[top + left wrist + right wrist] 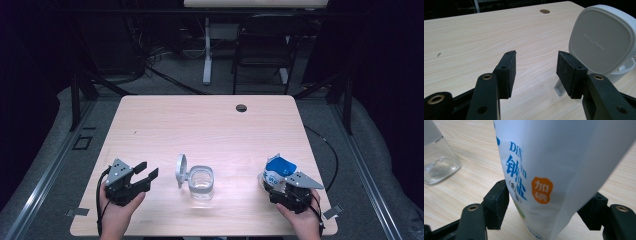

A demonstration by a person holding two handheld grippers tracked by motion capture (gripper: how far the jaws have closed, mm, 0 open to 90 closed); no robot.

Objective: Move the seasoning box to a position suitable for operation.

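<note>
The surface (210, 125) is pale wood-grain with rounded corners and a small dark round grommet (241, 108) near the middle of its far edge; it stands in a dim room on grey flooring, with a dark chair (262, 47) and a white leg of another table (207, 50) beyond the far edge. On it are one clear jar (202, 183) with its hinged white lid (181, 170) swung up, and one white and blue bag (277, 172). There are two hand-held grippers. The jar stands near the middle of the near edge; the bag stands toward the near right corner. The left gripper (146, 171) rests by the near left corner, its fingers apart with nothing between them, pointing toward the jar. The right gripper (280, 190) sits at the base of the bag, whose body stands between its fingers; they are spread wide, a gap shows beside the left one, and the bag hides the pad of the other, so no grip is visible. The left gripper view shows embossed lettering on the lid's outer face (602, 40), too fine for the high view. The right gripper view shows blue characters and an orange badge (542, 190) on the bag, and the jar's clear base (437, 162) at its left edge. The high view gives the room and both hands.
</note>
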